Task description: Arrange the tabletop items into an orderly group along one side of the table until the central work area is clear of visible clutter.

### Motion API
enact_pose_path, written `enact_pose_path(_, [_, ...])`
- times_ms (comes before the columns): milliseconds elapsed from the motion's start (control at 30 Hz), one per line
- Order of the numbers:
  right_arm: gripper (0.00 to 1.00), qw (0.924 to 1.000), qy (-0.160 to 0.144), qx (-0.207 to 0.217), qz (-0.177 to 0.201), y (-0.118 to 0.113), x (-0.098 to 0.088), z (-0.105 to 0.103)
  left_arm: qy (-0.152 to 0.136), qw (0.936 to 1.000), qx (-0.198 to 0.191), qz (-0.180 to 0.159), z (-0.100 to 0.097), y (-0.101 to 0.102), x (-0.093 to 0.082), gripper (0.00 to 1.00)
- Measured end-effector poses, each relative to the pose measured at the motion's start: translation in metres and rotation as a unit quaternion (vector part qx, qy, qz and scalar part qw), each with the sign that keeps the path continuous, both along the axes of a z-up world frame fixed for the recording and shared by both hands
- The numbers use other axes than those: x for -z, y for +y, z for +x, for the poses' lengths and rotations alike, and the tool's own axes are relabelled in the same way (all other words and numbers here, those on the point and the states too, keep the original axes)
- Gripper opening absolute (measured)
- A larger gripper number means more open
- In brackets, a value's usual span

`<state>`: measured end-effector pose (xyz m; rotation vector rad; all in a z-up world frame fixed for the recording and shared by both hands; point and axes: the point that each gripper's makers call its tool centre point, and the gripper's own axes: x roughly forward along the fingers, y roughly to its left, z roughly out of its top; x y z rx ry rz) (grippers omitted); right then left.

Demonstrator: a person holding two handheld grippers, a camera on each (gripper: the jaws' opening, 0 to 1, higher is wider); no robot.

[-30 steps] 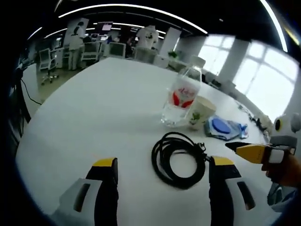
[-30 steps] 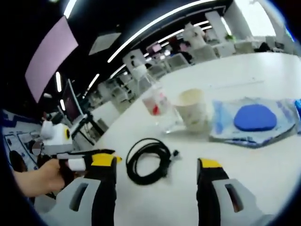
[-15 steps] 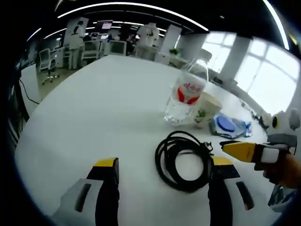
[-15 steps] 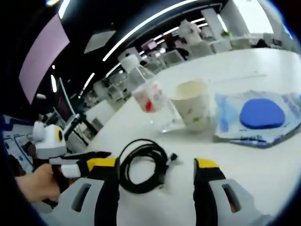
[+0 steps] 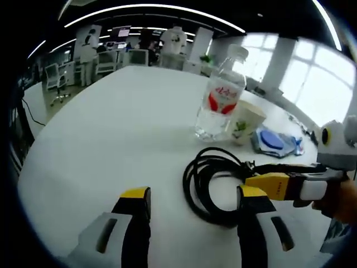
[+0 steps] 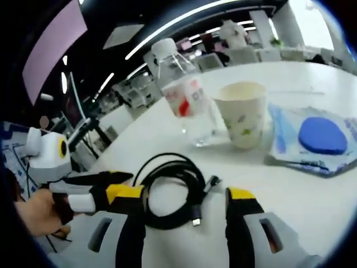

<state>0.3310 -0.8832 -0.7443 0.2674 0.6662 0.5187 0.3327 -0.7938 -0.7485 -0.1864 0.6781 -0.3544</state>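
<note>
We have both tongs spread over the cable (image 5: 215, 187) coiled mid-worktop (image 5: 111, 128), left tongs (image 5: 192, 204) and right tongs (image 6: 181, 195) flanking it for a pickup, likely to join the bottle (image 6: 181, 89), cup (image 6: 242, 114) and packet (image 6: 318, 139) grouped beyond.

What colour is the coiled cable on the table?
Black; the cable shows best in the right gripper view.

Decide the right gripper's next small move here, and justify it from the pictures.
Probably ease the right gripper down and close on the black cable coil: it is open, its jaws straddle the coil on the white table, and nothing is gripped yet.
</note>
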Motion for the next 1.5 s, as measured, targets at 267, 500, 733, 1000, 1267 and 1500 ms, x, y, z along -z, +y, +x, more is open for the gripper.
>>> enact_pose_path(267, [0.41, 0.9996, -0.006, -0.003, -0.029, -0.001, 0.006, 0.006, -0.001, 0.9999, 0.002, 0.015, 0.000, -0.004, 0.002, 0.45])
enact_pose_path(500, [0.20, 0.9958, -0.025, -0.025, -0.085, -0.004, 0.014, 0.004, -0.008, 0.9997, 0.012, 0.021, 0.001, -0.008, 0.005, 0.34])
enact_pose_path(733, [0.10, 0.9982, -0.002, -0.015, -0.059, -0.003, 0.017, 0.005, 0.000, 0.9998, -0.001, 0.019, 0.000, -0.005, 0.008, 0.14])
enact_pose_path(1000, [0.08, 0.9984, -0.003, -0.008, -0.055, -0.006, 0.011, 0.005, -0.005, 0.9999, 0.004, 0.008, 0.001, -0.009, -0.003, 0.04])
enact_pose_path(1267, [0.07, 0.9987, -0.015, -0.008, -0.047, -0.008, -0.006, 0.004, -0.009, 0.9999, -0.003, -0.010, -0.002, -0.011, -0.012, 0.04])
enact_pose_path(1500, [0.07, 0.9989, -0.030, -0.005, -0.037, -0.014, -0.029, -0.001, -0.021, 0.9996, -0.004, -0.016, -0.005, -0.017, -0.030, 0.04])
